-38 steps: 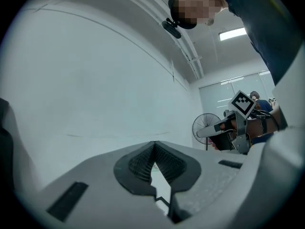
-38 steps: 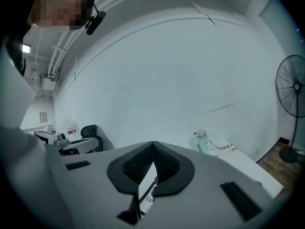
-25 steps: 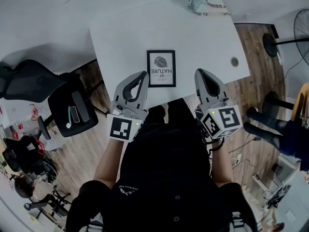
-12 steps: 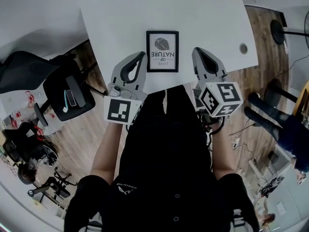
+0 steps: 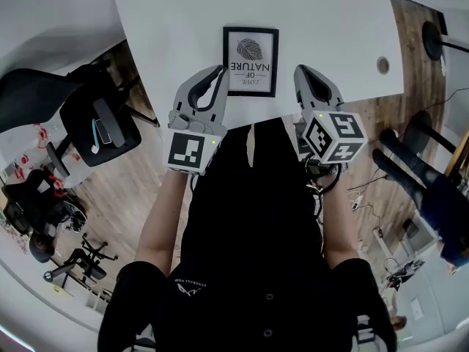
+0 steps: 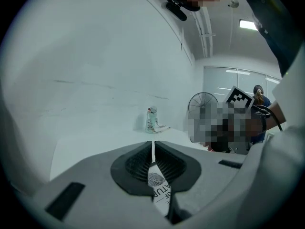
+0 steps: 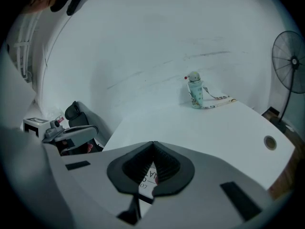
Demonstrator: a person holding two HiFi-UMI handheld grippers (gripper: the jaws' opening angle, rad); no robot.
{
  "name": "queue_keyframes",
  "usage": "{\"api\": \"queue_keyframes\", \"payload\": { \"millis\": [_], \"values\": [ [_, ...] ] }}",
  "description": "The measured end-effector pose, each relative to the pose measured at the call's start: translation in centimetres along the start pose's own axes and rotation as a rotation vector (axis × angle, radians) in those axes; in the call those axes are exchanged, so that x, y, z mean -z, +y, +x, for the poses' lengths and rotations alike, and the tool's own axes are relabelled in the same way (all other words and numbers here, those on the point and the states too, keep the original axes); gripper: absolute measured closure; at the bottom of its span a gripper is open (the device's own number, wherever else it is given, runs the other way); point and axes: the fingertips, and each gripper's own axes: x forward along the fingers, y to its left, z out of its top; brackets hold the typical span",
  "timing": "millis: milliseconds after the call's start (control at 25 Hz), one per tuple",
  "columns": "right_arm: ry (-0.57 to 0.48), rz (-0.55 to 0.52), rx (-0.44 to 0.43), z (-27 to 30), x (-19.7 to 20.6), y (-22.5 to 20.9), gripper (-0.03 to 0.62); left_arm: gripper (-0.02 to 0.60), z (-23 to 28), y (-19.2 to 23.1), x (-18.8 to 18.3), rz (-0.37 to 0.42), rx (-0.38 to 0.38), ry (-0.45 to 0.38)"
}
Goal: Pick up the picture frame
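Picture frame (image 5: pixel 250 61) is lying flat on the white table (image 5: pixel 337 28), close to the near edge and right in the gap between the two grippers. In the head view its long axis runs 12 to 6, with the print upside down from where the person stands.

The left gripper (image 5: pixel 218 70) has its jaws pressed together with nothing in them. Same for the right gripper (image 5: pixel 302 70): closed up and empty. You can see a strip of the print past the closed pads in each gripper view, but the frame is on the table beyond them, not pinched.

What matters for the grab, I think: from the left tip the frame sits at roughly 2 to 3 o'clock, with its long left edge just beside the tip. From the right tip it's at about 9 to 10 o'clock with more bare table between. So the left one looks nearer, and neither points at the frame. I'd say whichever goes needs to open and swing inward onto a long edge.
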Motion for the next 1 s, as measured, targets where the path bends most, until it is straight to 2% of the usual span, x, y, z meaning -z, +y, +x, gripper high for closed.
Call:
{"api": "queue_keyframes", "payload": {
  "millis": [120, 200, 360, 560, 760, 1000],
  "values": [
    [0.049, 0.025, -0.002, 0.9, 2.0, -0.6, 0.595, 0.575, 0.3, 0.4, 2.0, -0.046, -0.021, 0.042],
    [0.089, 0.047, -0.015, 1.5, 3.6, -0.7, 0.551, 0.571, 0.3, 0.7, 3.8, -0.087, -0.037, 0.076],
    [0.155, 0.067, -0.047, 3.1, 5.6, -0.5, 0.494, 0.516, 0.8, 1.5, 6.7, -0.175, -0.048, 0.132],
    [0.206, 0.055, -0.055, 5.2, 6.9, -0.7, 0.427, 0.465, 2.1, 2.3, 9.6, -0.202, -0.063, 0.210],
    [0.259, 0.066, -0.051, 6.7, 8.0, -1.2, 0.401, 0.446, 3.0, 3.0, 12.4, -0.251, -0.069, 0.300],
    [0.318, 0.090, -0.036, 8.1, 9.7, -2.3, 0.404, 0.434, 3.8, 3.6, 15.6, -0.295, -0.085, 0.403]
  ]
}}
